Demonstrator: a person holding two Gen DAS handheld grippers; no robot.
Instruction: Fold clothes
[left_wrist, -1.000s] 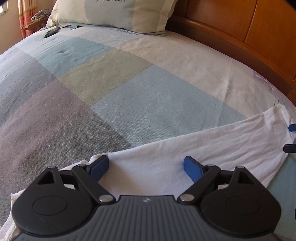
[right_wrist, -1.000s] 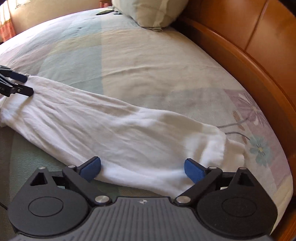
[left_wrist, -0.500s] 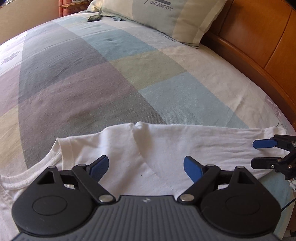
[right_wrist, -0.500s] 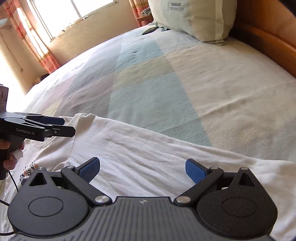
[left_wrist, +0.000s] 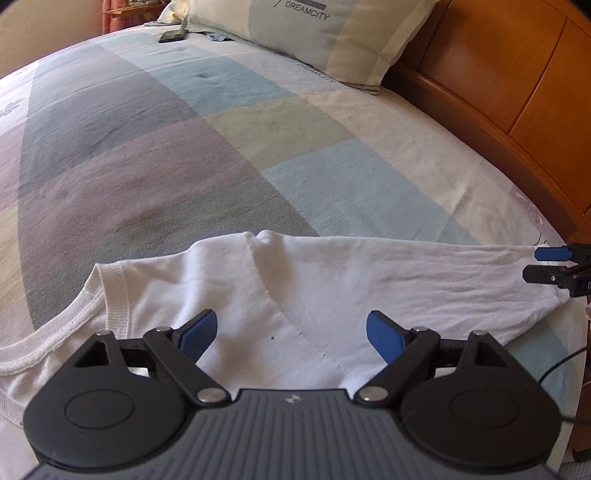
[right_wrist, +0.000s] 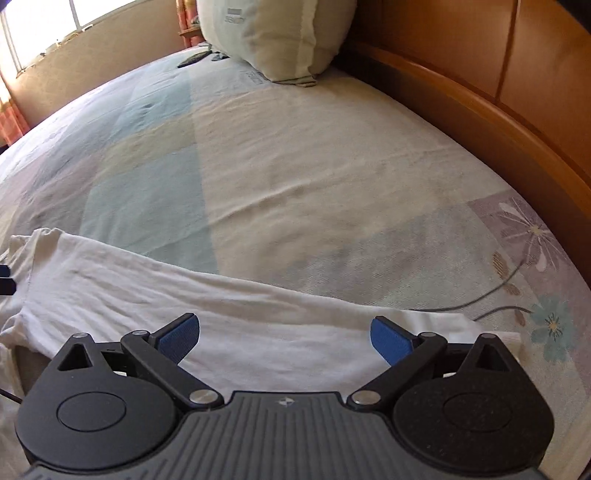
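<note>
Left wrist: white shirt (left_wrist: 332, 295) folded edge borders bare bedspread (left_wrist: 184, 166).

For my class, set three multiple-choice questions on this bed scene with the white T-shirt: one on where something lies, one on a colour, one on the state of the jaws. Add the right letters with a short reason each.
1. Where does the white T-shirt lie?
A. On the pillow
B. Spread on the bedspread
C. On the floor

2. What colour are the pads of the left gripper?
A. Blue
B. Red
C. Yellow

3. How do the jaws of the right gripper stand?
A. Shut on the shirt
B. Shut on nothing
C. Open

Answers: B, the shirt rests flat on the checked bedspread, well short of the pillow; A, both pads show blue; C, the jaws stand wide apart with nothing pinched.
</note>
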